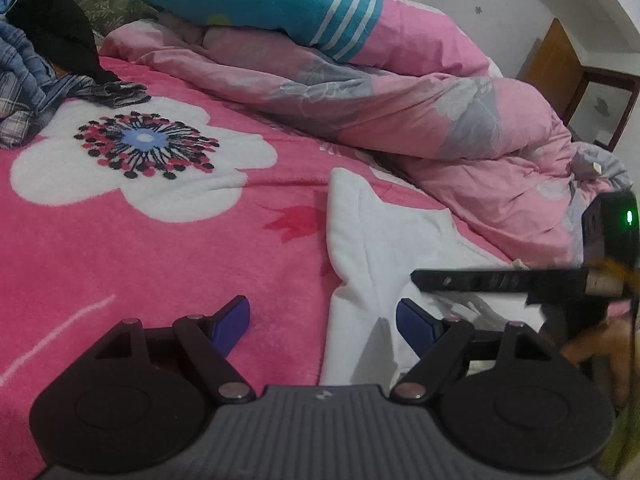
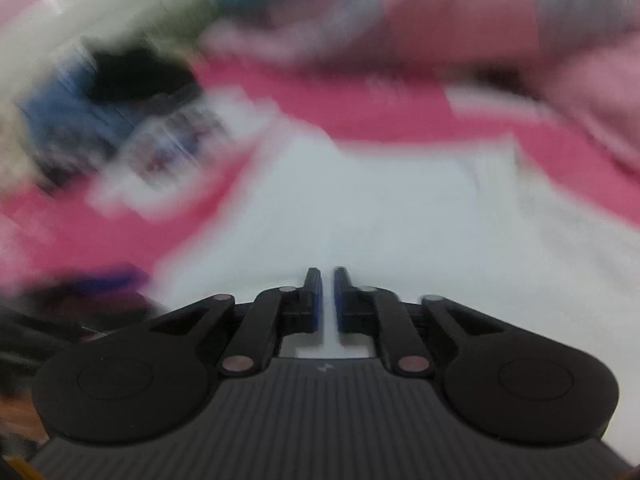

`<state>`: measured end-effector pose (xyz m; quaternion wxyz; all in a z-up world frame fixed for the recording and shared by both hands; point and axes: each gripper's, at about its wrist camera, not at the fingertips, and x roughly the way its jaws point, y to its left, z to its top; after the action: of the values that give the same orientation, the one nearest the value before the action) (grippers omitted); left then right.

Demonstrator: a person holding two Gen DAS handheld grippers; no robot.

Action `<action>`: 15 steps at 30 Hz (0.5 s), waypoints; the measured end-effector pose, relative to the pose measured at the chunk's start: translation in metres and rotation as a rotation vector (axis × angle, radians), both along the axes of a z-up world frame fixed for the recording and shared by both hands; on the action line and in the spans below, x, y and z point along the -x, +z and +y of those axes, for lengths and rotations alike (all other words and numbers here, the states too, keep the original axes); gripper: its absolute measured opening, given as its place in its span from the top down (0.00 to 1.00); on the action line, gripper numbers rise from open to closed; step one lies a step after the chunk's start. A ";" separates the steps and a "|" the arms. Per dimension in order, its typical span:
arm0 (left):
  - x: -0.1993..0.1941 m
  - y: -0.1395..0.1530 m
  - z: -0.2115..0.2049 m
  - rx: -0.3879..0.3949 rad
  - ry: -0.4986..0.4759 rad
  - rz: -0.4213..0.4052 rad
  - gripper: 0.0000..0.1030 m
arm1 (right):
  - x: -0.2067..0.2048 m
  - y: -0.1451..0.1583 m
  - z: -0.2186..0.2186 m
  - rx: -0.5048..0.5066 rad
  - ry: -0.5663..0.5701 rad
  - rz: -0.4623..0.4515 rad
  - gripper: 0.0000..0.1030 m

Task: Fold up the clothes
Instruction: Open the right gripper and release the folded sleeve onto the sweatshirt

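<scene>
Left tongs (image 1: 323, 326) released over white garment (image 1: 372, 240) edge on bed blanket (image 1: 160, 260), ready to pinch; right tongs (image 2: 328, 280) clenched, apparently on white fabric for folding.

I can make out no word, brand name or number anywhere in either wrist view. The nearest thing to a sign is a small pale lightning-bolt mark moulded into the ribbed grey housing of the left gripper (image 1: 323, 322), sitting on the centre line of the housing just behind the spread jaws. The same little mark sits on the housing of the right gripper (image 2: 328, 300), again on the centre line just behind its closed jaws. A lit green indicator (image 1: 630, 217) glows on the black device to the right of the left gripper; it is a plain light without lettering. The right wrist view is otherwise too blurred to read.
</scene>
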<state>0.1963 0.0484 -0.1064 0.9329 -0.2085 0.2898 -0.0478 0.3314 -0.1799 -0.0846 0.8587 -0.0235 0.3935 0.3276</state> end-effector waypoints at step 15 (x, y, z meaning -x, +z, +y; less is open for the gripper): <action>0.003 -0.001 0.002 0.012 0.013 -0.010 0.22 | -0.072 0.006 0.037 -0.219 -0.150 0.059 0.94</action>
<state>0.1936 0.0503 -0.1072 0.9333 -0.2157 0.2837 -0.0444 0.4038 -0.1429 -0.0783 0.8662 0.1096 0.3812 0.3040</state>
